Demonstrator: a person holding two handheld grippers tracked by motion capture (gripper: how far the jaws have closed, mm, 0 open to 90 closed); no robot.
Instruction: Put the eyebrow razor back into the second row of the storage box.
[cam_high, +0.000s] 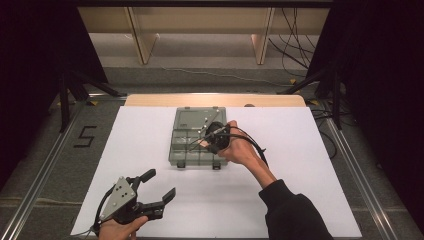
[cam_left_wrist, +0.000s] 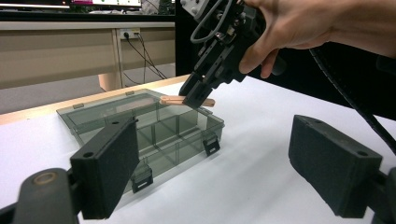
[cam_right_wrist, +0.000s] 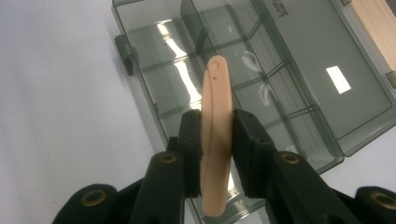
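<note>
Here the right gripper (cam_right_wrist: 217, 154) clamps a pink stick (cam_right_wrist: 216, 140) over the open organizer box (cam_right_wrist: 299, 84).

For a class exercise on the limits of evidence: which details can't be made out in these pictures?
- Peach strip: its near end is cut off by the right gripper view's bottom edge.
- Organiser box: the right hand covers its right side in the high view.
- Box lid lettering: cut off by the top edge.

My left gripper (cam_high: 159, 186): black body, grey three-cornered plate on top with small holes, thick black foam-like pads (cam_left_wrist: 111, 164). My right gripper (cam_right_wrist: 217, 140): black jaws, brass-coloured pivot screws, black cable looping off the body. Right arm wears dark sleeve (cam_high: 292, 212).
</note>
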